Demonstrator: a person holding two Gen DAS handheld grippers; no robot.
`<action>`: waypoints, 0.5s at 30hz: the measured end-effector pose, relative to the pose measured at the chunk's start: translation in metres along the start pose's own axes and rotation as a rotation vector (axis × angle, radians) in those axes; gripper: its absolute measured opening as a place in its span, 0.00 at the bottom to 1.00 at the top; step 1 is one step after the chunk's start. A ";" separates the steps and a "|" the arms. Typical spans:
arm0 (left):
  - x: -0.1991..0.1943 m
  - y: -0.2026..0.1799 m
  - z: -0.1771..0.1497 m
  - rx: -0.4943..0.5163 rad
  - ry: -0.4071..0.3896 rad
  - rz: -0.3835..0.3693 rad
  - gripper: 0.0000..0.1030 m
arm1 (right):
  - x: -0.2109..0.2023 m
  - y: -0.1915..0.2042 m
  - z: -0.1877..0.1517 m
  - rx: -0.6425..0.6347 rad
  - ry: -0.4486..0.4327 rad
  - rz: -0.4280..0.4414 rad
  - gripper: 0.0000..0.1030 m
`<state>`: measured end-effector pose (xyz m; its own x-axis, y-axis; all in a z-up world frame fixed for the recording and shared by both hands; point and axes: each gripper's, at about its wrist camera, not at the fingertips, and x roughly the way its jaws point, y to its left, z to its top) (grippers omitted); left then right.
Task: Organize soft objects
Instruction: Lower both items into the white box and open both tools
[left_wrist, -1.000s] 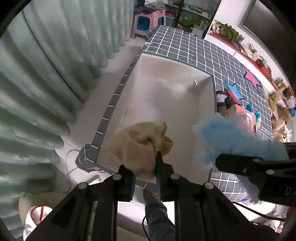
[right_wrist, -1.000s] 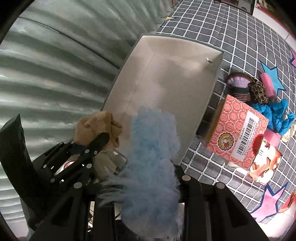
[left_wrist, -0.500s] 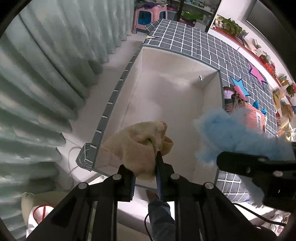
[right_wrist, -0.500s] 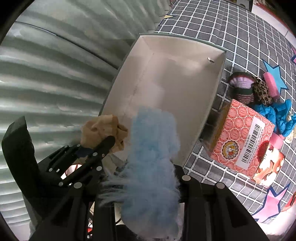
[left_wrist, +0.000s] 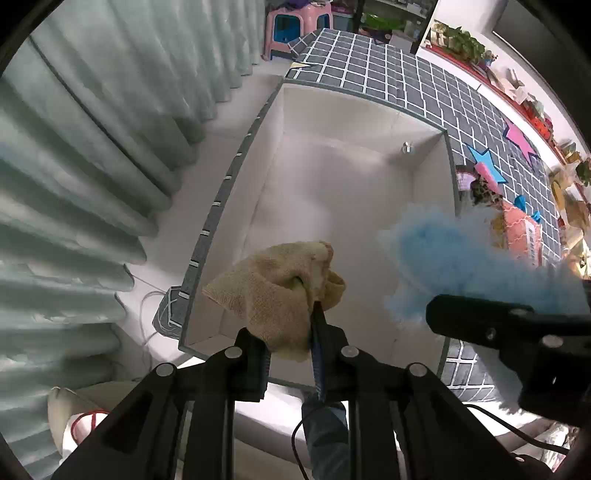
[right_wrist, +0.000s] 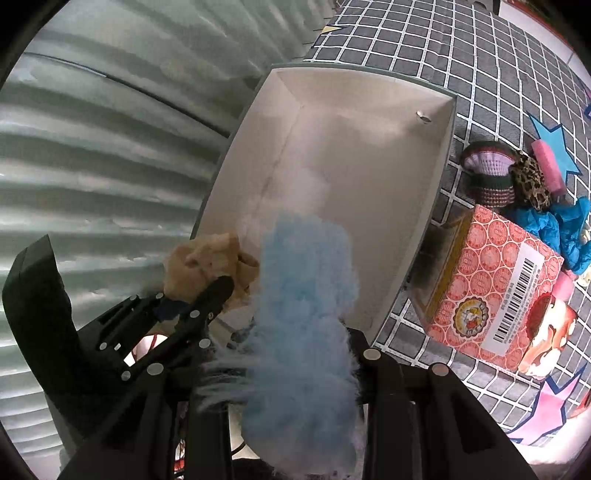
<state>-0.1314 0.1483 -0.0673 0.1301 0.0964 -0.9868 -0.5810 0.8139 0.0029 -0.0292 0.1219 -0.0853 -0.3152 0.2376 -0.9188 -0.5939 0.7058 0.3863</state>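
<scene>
**Both grippers hold soft items above the open white box**

The left gripper (left_wrist: 291, 332) is clamped on a tan terry cloth (left_wrist: 273, 291), which bunches up between its fingers and hangs over the near end of the white box (left_wrist: 266, 177). In the right wrist view the same gripper (right_wrist: 207, 291) shows from the side, the tan cloth (right_wrist: 207, 258) pinched at its tip. The right gripper (right_wrist: 299, 354) is closed on a fluffy blue plush item (right_wrist: 306, 295), whose fur spills out over both fingers; from the left wrist view that blue plush (left_wrist: 454, 258) sits to the right of the tan cloth, apart from it, above the box's right wall.

The box stands open and bare inside, with a small metal stud (left_wrist: 406, 148) near its far corner. It rests on a grey grid-patterned mat (right_wrist: 443, 40) with coloured stars. Just beside the box's right wall stands an orange patterned carton (right_wrist: 491, 280) with a barcode label. Beyond it lie a striped knitted piece (right_wrist: 487, 173), a leopard-print fabric (right_wrist: 532, 181), a pink roll (right_wrist: 550, 162) and crumpled blue material (right_wrist: 554, 225). Pale green curtains (left_wrist: 92, 166) hang to the left.

Compared with a second ago, both grips are unchanged and the items hang the same way; the box fills slightly more of the left wrist view and sits a little further up in it.
</scene>
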 end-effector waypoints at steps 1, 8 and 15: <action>0.001 0.000 0.000 0.002 0.001 0.002 0.20 | 0.001 0.000 0.000 0.001 0.000 0.000 0.32; 0.003 -0.003 0.003 0.004 0.008 0.002 0.20 | 0.005 0.001 0.002 0.001 0.006 0.007 0.32; 0.004 0.000 0.003 -0.006 0.001 -0.007 0.31 | 0.003 0.000 0.002 0.005 -0.009 0.022 0.32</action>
<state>-0.1283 0.1509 -0.0703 0.1335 0.0903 -0.9869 -0.5852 0.8109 -0.0050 -0.0289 0.1244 -0.0881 -0.3216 0.2594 -0.9107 -0.5829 0.7037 0.4063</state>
